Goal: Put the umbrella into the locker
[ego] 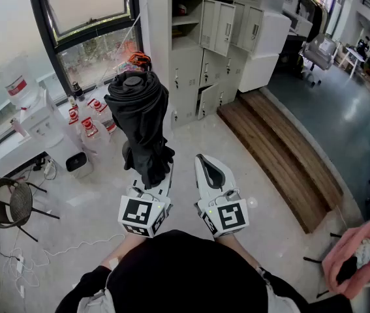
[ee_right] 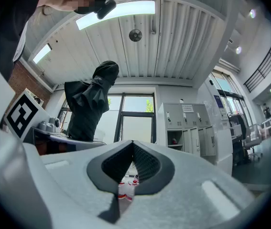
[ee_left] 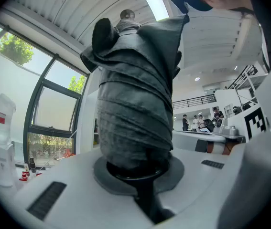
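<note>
Umbrella [ego: 139, 119] — long axis upright

The umbrella [ego: 139, 119] in the left tongs [ego: 151, 182] is creased matt black cloth. The right tongs [ego: 205, 165] look like smooth white plastic with dark ribbed pads [ee_right: 147, 165]. Ahead of the tongs, the locker [ego: 204, 44] is pale painted metal. To their right, a wooden step [ego: 282, 149] lies on the glossy floor [ego: 237, 168].

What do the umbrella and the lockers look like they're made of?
Umbrella: black woven fabric with a matte look; it bunches in soft folds and creases. Lockers: probably painted sheet metal, pale grey and smooth. The thin flat doors with vent slots and small handles suggest it, though laminate can't be excluded.
</note>
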Demonstrator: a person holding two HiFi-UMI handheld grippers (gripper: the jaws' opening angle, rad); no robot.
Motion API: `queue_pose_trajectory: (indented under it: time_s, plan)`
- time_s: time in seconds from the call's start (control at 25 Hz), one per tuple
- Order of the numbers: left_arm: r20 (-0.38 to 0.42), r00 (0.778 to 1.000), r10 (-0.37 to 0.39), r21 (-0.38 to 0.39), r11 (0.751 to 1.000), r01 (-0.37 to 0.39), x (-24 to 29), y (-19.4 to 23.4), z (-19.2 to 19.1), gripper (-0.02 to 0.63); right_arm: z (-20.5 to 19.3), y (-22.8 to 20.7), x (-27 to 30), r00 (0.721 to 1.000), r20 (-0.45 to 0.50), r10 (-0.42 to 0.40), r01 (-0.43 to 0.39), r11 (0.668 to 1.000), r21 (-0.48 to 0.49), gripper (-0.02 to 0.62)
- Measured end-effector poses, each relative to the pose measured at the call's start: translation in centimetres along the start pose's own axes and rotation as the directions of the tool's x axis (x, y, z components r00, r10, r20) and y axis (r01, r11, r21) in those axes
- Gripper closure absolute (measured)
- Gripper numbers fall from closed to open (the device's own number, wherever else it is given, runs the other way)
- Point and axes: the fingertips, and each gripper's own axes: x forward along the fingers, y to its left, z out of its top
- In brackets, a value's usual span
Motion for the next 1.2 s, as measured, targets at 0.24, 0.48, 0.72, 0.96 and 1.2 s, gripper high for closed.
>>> queue_pose_trajectory:
  time_s: [0.24,0.48,0.72,0.96,1.2]
  plan:
    - [0.008,1.000,-0.014,-0.027,1.000,0.014,1.1,1.8,-0.5,0.578,-0.7,-0.3,2.1,1.000,-0.004,-0.020,0.020,1.000,-0.021,0.592]
    - [0.003,0.999,-0.032,-0.039,0.999,0.033,2.3,3.1,-1.1,0.578,-1.5,-0.6,3.3,0.999,-0.019,-0.040,0.039,0.999,-0.028,0.592]
    - [0.003,0.997,-0.071,-0.044,0.997,0.071,3.8,4.6,-1.4,0.578,-2.1,-1.3,5.4,0.997,-0.017,-0.071,0.071,0.997,-0.003,0.592]
    - [-0.026,0.992,-0.122,-0.042,0.992,0.121,5.8,5.9,-3.1,0.578,-3.9,-2.0,7.2,0.994,-0.033,-0.107,0.107,0.994,0.008,0.592]
    - [-0.059,0.986,-0.154,-0.072,0.986,0.150,8.8,7.0,-5.5,0.578,-6.4,-3.9,9.0,0.991,-0.057,-0.117,0.119,0.992,0.030,0.592]
